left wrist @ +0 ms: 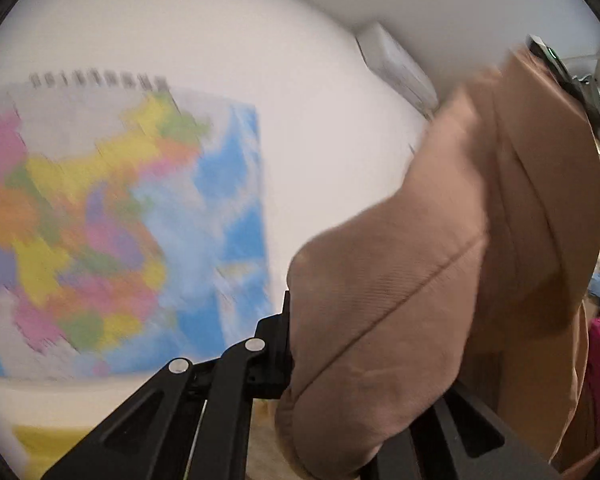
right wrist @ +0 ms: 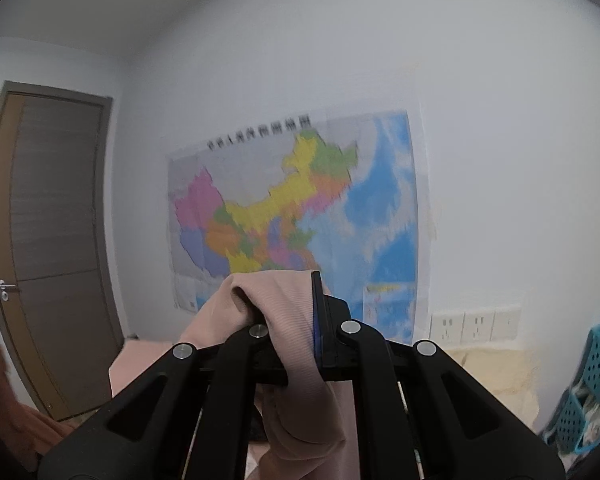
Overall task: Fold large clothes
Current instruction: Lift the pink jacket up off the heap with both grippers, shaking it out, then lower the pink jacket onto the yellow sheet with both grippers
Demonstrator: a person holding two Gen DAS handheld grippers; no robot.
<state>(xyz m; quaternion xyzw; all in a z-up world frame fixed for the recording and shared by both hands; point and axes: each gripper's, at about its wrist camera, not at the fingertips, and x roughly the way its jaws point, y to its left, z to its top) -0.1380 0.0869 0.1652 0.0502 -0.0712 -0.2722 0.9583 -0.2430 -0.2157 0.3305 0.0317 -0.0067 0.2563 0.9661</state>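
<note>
Both sets of fingers are up in the air and both have cloth in them. My left gripper (left wrist: 296, 344) is closed down on a thick bunch of the tan garment (left wrist: 452, 240); the fabric swallows the far finger entirely, so I only see the near one beside the bundle. From there the cloth climbs away past my fingertips, up and to the right, toward the other gripper, which shows at the top edge of the left view. My right gripper (right wrist: 296, 320) is pinched tight on a fold of the same garment (right wrist: 292, 320), which spills back over the linkage and drops below the fingers. Beyond both fingertips is only the wall with the map (right wrist: 296, 208), blurred.

It looks soft and ribbed, a pinkish tan knit with a stitched seam running across the left bundle. I judge it limp and fairly weighty for cloth: it sags, bunches, and should not slip easily. A bunch is a poor hold, though. I want a clean edge or corner, along that seam or at a hem.
</note>
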